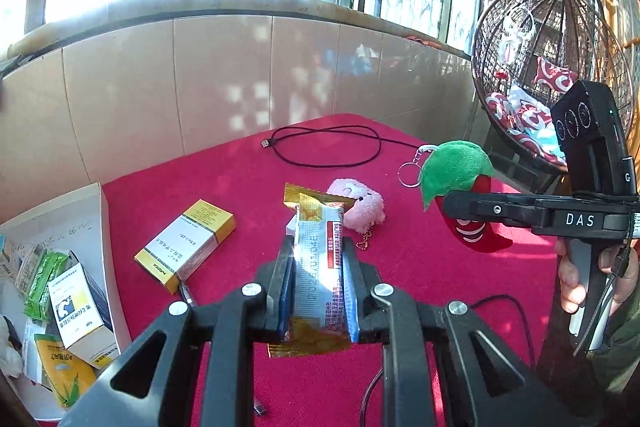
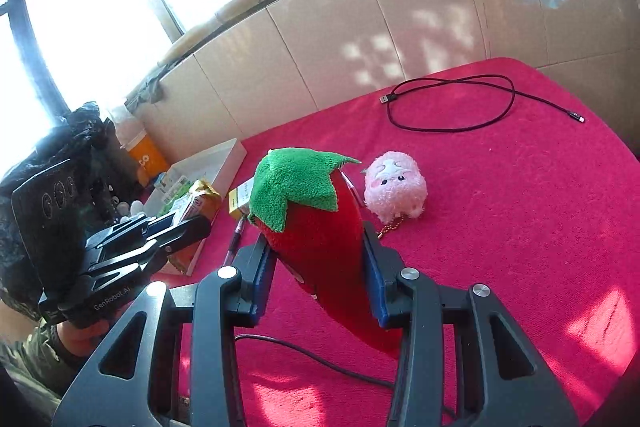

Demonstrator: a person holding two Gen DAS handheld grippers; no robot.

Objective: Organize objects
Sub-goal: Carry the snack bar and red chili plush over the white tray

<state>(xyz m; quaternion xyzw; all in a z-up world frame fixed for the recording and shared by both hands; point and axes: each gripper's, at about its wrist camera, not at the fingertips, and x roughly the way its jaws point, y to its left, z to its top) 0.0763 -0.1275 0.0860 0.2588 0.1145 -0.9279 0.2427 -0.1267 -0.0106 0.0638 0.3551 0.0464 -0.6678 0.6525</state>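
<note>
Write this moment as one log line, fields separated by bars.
left gripper: shut on sachet | right gripper: shut on chili plush | box: open

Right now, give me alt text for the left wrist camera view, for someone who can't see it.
The left gripper is shut on a silver and gold snack packet above a red tablecloth. At right, the right gripper holds a red chili plush. A pink plush, a yellow and white box and a black cable lie on the cloth.
</note>
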